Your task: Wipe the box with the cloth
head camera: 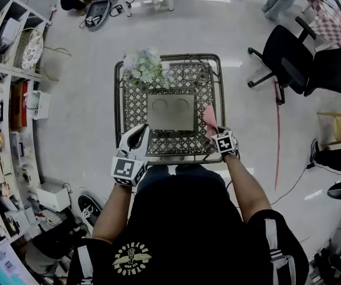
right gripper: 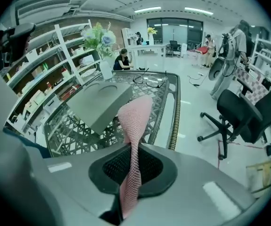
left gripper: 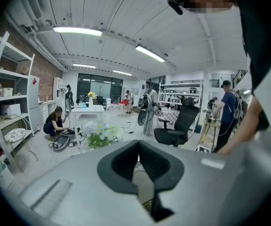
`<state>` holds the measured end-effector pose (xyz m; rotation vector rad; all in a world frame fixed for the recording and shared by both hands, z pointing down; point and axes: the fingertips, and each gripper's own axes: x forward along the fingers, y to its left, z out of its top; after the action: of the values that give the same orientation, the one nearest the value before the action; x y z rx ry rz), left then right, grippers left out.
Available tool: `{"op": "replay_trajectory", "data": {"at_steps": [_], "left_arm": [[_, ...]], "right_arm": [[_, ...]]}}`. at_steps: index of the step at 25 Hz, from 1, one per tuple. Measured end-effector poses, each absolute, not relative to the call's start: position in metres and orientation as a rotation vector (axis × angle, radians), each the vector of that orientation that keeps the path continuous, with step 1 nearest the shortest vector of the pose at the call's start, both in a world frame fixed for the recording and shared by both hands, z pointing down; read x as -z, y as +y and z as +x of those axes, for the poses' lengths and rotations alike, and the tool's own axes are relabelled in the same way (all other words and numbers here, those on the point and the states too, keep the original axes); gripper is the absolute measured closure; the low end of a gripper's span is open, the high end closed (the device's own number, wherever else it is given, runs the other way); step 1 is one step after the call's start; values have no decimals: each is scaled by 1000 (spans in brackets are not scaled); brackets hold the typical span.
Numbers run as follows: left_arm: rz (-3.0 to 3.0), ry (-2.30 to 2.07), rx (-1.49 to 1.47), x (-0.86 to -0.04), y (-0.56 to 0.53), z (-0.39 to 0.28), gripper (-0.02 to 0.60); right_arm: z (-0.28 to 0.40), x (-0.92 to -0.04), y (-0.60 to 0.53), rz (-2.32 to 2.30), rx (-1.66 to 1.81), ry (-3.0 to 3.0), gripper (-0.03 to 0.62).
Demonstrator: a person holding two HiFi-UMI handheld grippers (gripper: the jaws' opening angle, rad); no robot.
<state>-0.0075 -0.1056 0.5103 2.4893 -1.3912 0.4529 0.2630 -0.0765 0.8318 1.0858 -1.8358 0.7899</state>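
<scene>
The wipe looks to be at its very start. The grey box (head camera: 170,111) lies flat in the middle of the metal lattice desk (head camera: 131,108), with a bunch of flowers (head camera: 143,67) behind it at the far left corner. Its top shows two faint round marks and nothing lying on it, and no picture can tell whether any part of it has been wiped.

The right gripper (head camera: 214,130) is closed on the pink cloth (head camera: 209,119). In the right gripper view the mesh fabric runs up out of the pinch between the jaws and stands as a loose flap. The flap sits just beside the box's right edge, near its front corner. Whether the cloth's tip touches the box cannot be told, but it seems to hang clear of the top face.

The left gripper (head camera: 140,132) is at the desk's near left side, close to the box's front left corner. Its jaws come together at the tips with nothing between them, and it does not appear to press on the box.

So picking up the cloth is done, and by this reading all the wiping is left. The cloth has to come onto the top face and sweep across it, and perhaps the sides. The empty left gripper could steady the box, which may slide on the open lattice
</scene>
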Motion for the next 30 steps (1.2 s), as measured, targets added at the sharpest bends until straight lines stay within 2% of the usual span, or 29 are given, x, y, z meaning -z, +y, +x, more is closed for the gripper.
{"op": "replay_trajectory", "data": {"at_steps": [9,13,16,22,30], "left_arm": [[2443,-1432,-514,-516,-104,-16,581],[2449,-1457,-499,-518,-108,-28,581],[2453,-1449,-486,-516,-109,-33,581],[2472,-1438,-437,-501,-115,-45,581],[2563,-1368,-375,-489,-119,-72,581]], "right_arm": [[272,-865,-69,1036,-867,-1747,561],[273,-866,-70,1057,-882,-1740,438],[270,-862,-71,1083,-888,-1743,402],[261,-836,-71,1165,-863,-1773,382],[231,-757,-77,1324,-743,-1883,382]]}}
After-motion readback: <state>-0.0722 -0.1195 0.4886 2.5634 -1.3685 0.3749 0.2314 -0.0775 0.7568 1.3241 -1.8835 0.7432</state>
